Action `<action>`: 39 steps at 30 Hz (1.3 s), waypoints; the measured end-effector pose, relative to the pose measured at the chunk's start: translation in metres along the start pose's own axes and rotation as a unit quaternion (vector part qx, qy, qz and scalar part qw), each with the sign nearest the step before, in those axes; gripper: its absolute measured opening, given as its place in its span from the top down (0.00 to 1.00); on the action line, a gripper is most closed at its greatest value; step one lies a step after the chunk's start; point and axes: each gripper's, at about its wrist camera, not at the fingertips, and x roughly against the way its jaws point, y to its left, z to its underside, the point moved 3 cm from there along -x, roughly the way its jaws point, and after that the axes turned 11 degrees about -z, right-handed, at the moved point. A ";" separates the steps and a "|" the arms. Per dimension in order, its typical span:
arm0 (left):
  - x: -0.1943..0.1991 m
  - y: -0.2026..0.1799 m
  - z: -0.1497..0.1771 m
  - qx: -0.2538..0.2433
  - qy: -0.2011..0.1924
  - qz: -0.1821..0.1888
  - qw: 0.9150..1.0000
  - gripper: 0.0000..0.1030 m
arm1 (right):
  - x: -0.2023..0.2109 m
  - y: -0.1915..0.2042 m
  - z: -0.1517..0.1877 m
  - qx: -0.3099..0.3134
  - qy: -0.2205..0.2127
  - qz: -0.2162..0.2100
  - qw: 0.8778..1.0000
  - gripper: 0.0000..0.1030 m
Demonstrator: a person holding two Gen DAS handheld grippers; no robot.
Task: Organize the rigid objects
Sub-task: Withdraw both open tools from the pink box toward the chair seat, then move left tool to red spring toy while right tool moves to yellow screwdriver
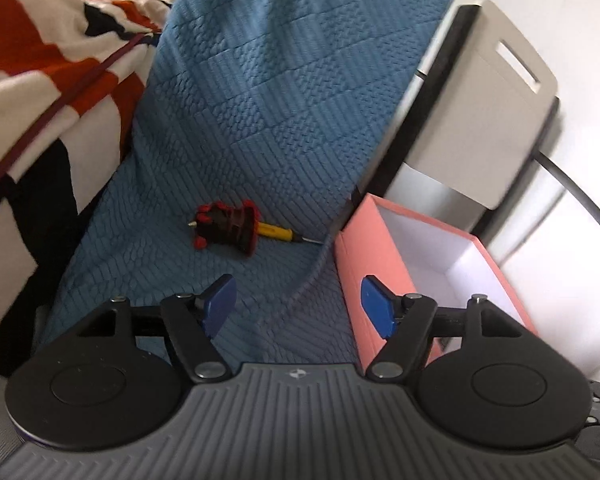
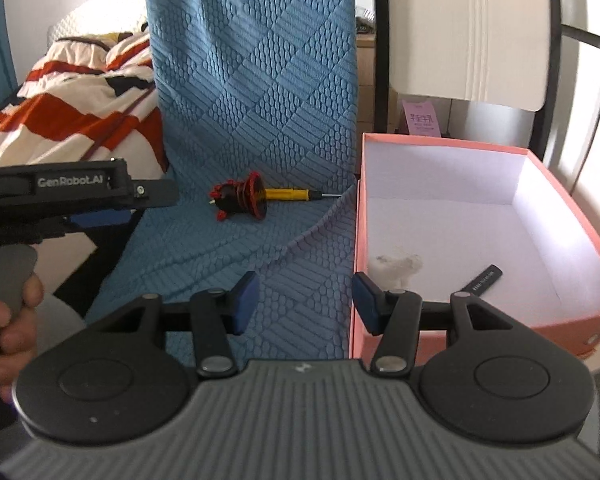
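A blue textured cover [image 2: 256, 92] is draping over a seat and its backrest, and the task's things are lying on it. A red-and-black toy [image 2: 242, 198] is resting near the middle of the seat, toward the back edge where the cover is rising up the backrest. A yellow-handled screwdriver [image 2: 288, 194] is lying touching the toy, with its thin metal tip pointing toward the pink box [image 2: 572, 216].

The pink box is sitting open at the cover's right edge, its near left wall pressing against a fold in the fabric. Inside, on the white floor of the box, a small black strip [image 2: 482, 279] is lying near the front, and a faint smudge is showing beside it.

The left gripper [image 1: 298, 306] is hovering over the front part of the seat with its blue fingers [image 1: 220, 304] spread apart — nothing is sitting between them. The right gripper [image 2: 304, 302] is hanging over the front edge of the cover, also with fingers well apart and holding nothing, its right finger reaching over the box's near corner.

A red, white and black blanket [image 1: 48, 60] is lying to the left of the seat — a grey chair [image 1: 496, 92] is standing behind the box.
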 end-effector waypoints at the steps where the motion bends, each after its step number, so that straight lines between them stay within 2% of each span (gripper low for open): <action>1: -0.010 0.003 0.001 0.001 0.010 -0.006 1.000 0.28 | -0.006 0.000 -0.001 0.006 0.000 0.001 1.000 0.47; 5: -0.039 0.012 0.002 -0.005 0.033 -0.020 0.999 0.28 | -0.025 0.000 -0.008 0.031 0.000 -0.002 1.000 0.47; 9: -0.060 0.026 -0.003 0.015 0.048 -0.006 0.999 0.28 | -0.041 0.001 -0.014 0.049 -0.005 -0.004 0.999 0.47; 12: -0.076 0.036 -0.008 0.028 0.050 -0.003 0.998 0.17 | -0.055 0.000 -0.016 0.052 -0.003 -0.008 0.999 0.47; 20: -0.113 0.059 -0.020 0.060 0.073 -0.006 0.996 0.17 | -0.093 -0.002 -0.021 0.073 0.009 -0.012 0.997 0.47; 25: -0.137 0.069 -0.031 0.098 0.094 0.006 0.991 0.17 | -0.112 0.001 -0.042 0.071 -0.012 -0.022 0.997 0.48; 29: -0.158 0.078 -0.038 0.127 0.107 0.003 0.986 0.17 | -0.134 -0.001 -0.059 0.076 -0.013 -0.011 0.997 0.48; 33: -0.176 0.078 -0.044 0.127 0.115 -0.003 0.985 0.17 | -0.164 -0.010 -0.072 0.071 0.014 -0.022 0.997 0.48; 39: -0.203 0.087 -0.053 0.154 0.133 -0.013 0.979 0.17 | -0.214 -0.017 -0.085 0.111 0.063 -0.022 0.991 0.48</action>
